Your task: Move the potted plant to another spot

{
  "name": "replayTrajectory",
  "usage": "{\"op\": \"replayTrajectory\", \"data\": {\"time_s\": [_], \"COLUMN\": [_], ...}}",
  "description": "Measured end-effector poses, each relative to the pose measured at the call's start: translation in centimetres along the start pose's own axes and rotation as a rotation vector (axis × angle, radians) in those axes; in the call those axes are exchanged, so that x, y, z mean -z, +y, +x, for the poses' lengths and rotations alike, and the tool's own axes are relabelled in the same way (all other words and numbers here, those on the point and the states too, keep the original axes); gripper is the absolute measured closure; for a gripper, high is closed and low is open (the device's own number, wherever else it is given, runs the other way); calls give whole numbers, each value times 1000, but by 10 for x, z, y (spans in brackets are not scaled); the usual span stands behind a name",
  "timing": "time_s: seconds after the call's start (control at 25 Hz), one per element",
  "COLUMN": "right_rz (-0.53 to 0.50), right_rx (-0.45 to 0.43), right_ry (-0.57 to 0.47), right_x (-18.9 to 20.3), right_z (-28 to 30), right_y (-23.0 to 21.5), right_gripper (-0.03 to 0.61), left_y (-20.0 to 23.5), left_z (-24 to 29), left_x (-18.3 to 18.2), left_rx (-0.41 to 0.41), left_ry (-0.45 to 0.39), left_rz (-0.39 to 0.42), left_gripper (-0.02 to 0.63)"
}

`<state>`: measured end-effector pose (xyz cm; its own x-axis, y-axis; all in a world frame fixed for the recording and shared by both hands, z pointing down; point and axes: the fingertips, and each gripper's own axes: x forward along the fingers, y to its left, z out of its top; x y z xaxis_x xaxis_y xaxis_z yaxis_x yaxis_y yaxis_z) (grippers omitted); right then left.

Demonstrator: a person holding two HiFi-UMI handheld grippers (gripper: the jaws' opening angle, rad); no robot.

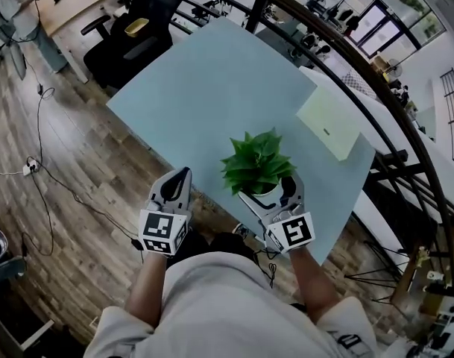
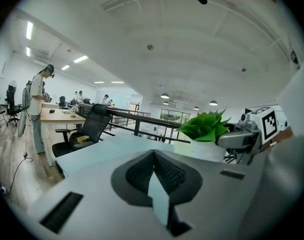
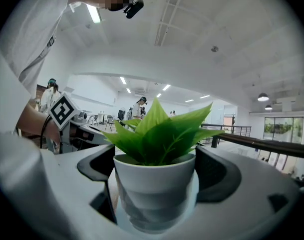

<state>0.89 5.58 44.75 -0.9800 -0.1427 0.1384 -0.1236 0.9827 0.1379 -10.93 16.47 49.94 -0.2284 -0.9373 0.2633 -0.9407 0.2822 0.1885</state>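
The big light blue table [image 1: 212, 88] fills most of the head view, and a black chair [image 1: 137, 28] stands at its far side. A pale green box [image 1: 329, 123] lies on the table near the right edge. The potted plant [image 1: 258, 166] is close to the near edge of the table, right in front of the person. The right gripper [image 1: 270, 194] has its jaws wide, one on each side of the white pot [image 3: 154, 184], and they look pressed on it, so I think it is gripping the pot. I cannot tell if the pot is off the table yet. The left gripper [image 1: 183, 173] is off to the left near the table edge, squeezed closed with nothing in it. So the grab looks done, but the plant has not reached a new spot yet; lifting, carrying and putting it down are what is left
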Motion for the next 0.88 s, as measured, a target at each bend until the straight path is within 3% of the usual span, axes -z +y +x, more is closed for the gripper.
{"op": "replayTrajectory", "data": {"time_s": [0.16,0.64,0.88], "right_rz": [56,52,58], "right_rx": [-20,-32,-51], "right_ry": [-12,26,23], "right_x": [-11,-2,-3], "right_z": [8,8,92], "right_y": [10,5,1], "right_gripper": [77,77,77], "left_y": [6,-11,69], "left_z": [-10,1,31], "left_x": [-6,5,-10], "left_rx": [-4,16,-23], "left_ry": [-2,12,40], "left_rz": [10,-9,9], "left_gripper": [601,601,601]}}
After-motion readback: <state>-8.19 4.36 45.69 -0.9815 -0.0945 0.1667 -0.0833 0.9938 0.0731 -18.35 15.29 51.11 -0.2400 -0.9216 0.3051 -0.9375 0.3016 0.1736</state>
